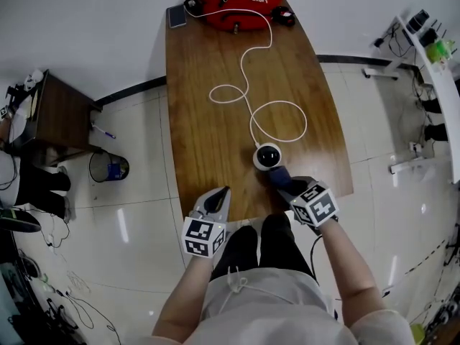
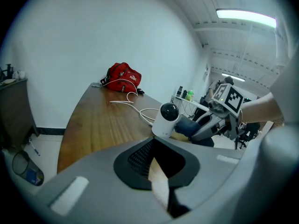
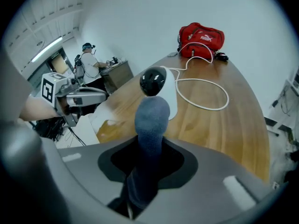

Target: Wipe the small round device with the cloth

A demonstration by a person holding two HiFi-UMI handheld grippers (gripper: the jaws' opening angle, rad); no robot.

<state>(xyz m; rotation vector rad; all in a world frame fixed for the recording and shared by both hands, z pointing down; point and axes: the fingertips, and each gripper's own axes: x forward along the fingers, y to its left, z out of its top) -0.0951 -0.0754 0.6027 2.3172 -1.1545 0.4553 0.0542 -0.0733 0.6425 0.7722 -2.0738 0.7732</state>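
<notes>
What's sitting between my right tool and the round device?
Only the blue cloth, clamped in the right tool, its bunched end at the round device. The right gripper view shows it.

A long wooden surface with curved sides reaches from a white wall out over a glossy, pale tiled floor. Off its left edge stand a dark wooden cabinet and a small bin, and off its right edge a white rack. Strip lights glow on the ceiling.
</notes>
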